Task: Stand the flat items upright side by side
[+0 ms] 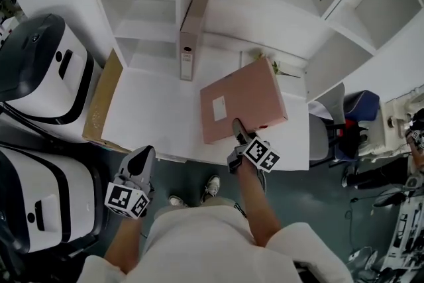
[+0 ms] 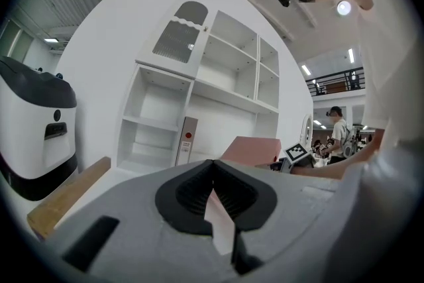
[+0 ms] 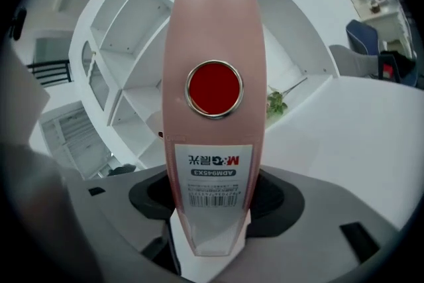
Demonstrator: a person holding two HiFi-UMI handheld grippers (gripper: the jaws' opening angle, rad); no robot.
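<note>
A pink file box (image 1: 242, 107) is held tilted over the white desk (image 1: 152, 109), its broad face with a white label turned up. My right gripper (image 1: 238, 134) is shut on its near spine edge; in the right gripper view the spine (image 3: 213, 116) with a red disc and barcode label fills the middle between the jaws. A second pink file box (image 1: 191, 35) stands upright at the back of the desk beside the shelf unit, also seen in the left gripper view (image 2: 186, 140). My left gripper (image 1: 139, 164) hangs below the desk's front edge, jaws shut and empty.
White shelving (image 1: 146, 16) rises behind the desk and to the right (image 1: 371, 10). A wooden board (image 1: 101, 99) leans along the desk's left side. Two white and black machines (image 1: 40, 69) stand at the left. A chair (image 1: 344, 122) sits at the right.
</note>
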